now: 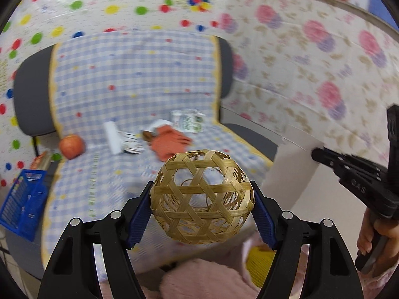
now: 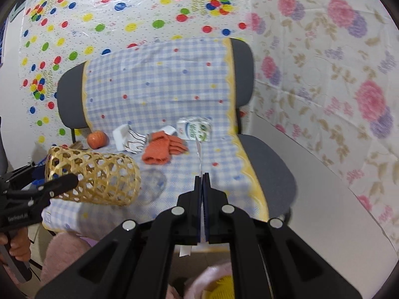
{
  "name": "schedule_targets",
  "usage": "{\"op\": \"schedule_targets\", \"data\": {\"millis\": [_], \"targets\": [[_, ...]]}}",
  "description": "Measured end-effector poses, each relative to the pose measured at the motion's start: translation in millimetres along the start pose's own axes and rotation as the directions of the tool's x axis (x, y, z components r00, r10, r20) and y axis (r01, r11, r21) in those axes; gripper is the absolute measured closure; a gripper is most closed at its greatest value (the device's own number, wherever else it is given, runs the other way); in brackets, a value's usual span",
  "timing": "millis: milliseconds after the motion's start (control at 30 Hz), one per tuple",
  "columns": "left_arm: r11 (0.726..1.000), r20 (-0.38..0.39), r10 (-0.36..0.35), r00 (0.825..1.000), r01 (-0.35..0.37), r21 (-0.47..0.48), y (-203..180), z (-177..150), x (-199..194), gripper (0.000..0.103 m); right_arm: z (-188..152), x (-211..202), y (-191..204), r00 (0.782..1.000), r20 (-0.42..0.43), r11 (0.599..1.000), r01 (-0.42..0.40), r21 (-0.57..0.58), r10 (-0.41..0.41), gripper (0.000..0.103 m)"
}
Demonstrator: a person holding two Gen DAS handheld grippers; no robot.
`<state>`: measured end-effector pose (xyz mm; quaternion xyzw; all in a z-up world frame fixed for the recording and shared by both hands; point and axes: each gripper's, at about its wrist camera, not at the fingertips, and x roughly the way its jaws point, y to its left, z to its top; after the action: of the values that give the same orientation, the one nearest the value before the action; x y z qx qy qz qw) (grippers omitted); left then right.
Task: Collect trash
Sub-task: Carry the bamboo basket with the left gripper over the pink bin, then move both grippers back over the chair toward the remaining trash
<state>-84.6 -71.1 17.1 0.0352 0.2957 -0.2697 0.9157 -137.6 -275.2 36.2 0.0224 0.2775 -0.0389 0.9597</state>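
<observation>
My left gripper [image 1: 202, 199] is shut on a woven bamboo basket [image 1: 202, 196] and holds it above the front of the chair seat; the basket also shows in the right wrist view [image 2: 94, 177], lying on its side. My right gripper [image 2: 202, 177] is shut on a thin white sheet of paper [image 2: 198, 154], seen edge-on; in the left wrist view it is a broad white sheet [image 1: 291, 164]. On the checked seat cloth [image 2: 219, 164] lie a milk carton [image 2: 195, 128], a crumpled white wrapper [image 2: 129, 140], an orange cloth [image 2: 162, 149] and an apple [image 2: 97, 139].
The chair's backrest [image 2: 159, 79] is draped in the same checked cloth. A blue plastic basket [image 1: 22, 199] stands left of the chair. A white table [image 2: 324, 182] stands to the right. Patterned sheets cover the walls. Pink clothing fills the bottom edge.
</observation>
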Motion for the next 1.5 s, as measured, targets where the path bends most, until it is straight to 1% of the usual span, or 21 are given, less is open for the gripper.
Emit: {"op": "schedule_targets", "data": {"millis": [100, 200, 233, 300, 400, 500, 667, 800, 967, 1033, 1067, 1100, 1133, 1200, 1333, 1500], "targets": [[0.997, -0.018, -0.058, 0.998, 0.058, 0.04, -25, -13, 0, 0.031, -17, -22, -13, 0.999, 0.0, 0.998, 0.054, 0.022, -0.054, 0.101], [0.989, -0.056, -0.118, 0.991, 0.122, 0.079, -50, -27, 3, 0.03, -35, -41, -23, 0.995, -0.009, 0.994, 0.099, 0.04, -0.099, 0.101], [0.987, -0.065, -0.127, 0.99, 0.133, 0.087, -56, -29, 5, 0.03, -40, -46, -25, 0.993, -0.011, 0.993, 0.114, 0.039, -0.114, 0.101], [0.979, -0.091, -0.162, 0.983, 0.172, 0.114, -72, -38, 7, 0.03, -53, -60, -31, 0.987, -0.02, 0.986, 0.161, 0.039, -0.16, 0.101], [0.967, -0.123, -0.2, 0.972, 0.216, 0.137, -90, -46, 9, 0.03, -70, -75, -43, 0.978, -0.04, 0.976, 0.207, 0.063, -0.205, 0.101], [0.955, -0.156, -0.223, 0.962, 0.248, 0.166, -109, -56, 15, 0.03, -87, -85, -54, 0.97, -0.065, 0.967, 0.238, 0.089, -0.232, 0.101], [0.937, -0.232, -0.254, 0.939, 0.299, 0.184, -133, -72, 31, 0.03, -112, -88, -69, 0.96, -0.104, 0.956, 0.271, 0.112, -0.259, 0.101], [0.93, -0.289, -0.261, 0.921, 0.32, 0.181, -145, -81, 46, 0.03, -127, -75, -82, 0.959, -0.143, 0.956, 0.262, 0.132, -0.243, 0.101], [0.935, -0.334, -0.258, 0.907, 0.322, 0.152, -149, -83, 68, 0.03, -138, -54, -94, 0.961, -0.176, 0.957, 0.244, 0.158, -0.215, 0.101], [0.938, -0.354, -0.25, 0.901, 0.316, 0.141, -149, -82, 77, 0.028, -141, -47, -98, 0.963, -0.183, 0.959, 0.228, 0.168, -0.197, 0.101], [0.94, -0.36, -0.243, 0.901, 0.31, 0.14, -149, -82, 80, 0.026, -142, -42, -99, 0.962, -0.192, 0.959, 0.228, 0.171, -0.194, 0.1], [0.945, -0.362, -0.231, 0.903, 0.297, 0.139, -149, -82, 83, 0.017, -144, -39, -101, 0.962, -0.198, 0.958, 0.225, 0.178, -0.19, 0.094], [0.949, -0.356, -0.22, 0.908, 0.283, 0.135, -148, -81, 84, 0.016, -144, -37, -103, 0.962, -0.2, 0.957, 0.222, 0.185, -0.185, 0.09], [0.952, -0.35, -0.219, 0.911, 0.278, 0.128, -145, -80, 84, 0.016, -145, -37, -105, 0.963, -0.197, 0.954, 0.224, 0.198, -0.185, 0.071], [0.959, -0.329, -0.203, 0.922, 0.255, 0.123, -136, -75, 80, 0.016, -142, -43, -107, 0.962, -0.19, 0.951, 0.233, 0.204, -0.195, 0.069], [0.967, -0.311, -0.186, 0.932, 0.229, 0.107, -126, -69, 71, 0.016, -130, -57, -103, 0.97, -0.161, 0.954, 0.214, 0.211, -0.182, 0.069]]}}
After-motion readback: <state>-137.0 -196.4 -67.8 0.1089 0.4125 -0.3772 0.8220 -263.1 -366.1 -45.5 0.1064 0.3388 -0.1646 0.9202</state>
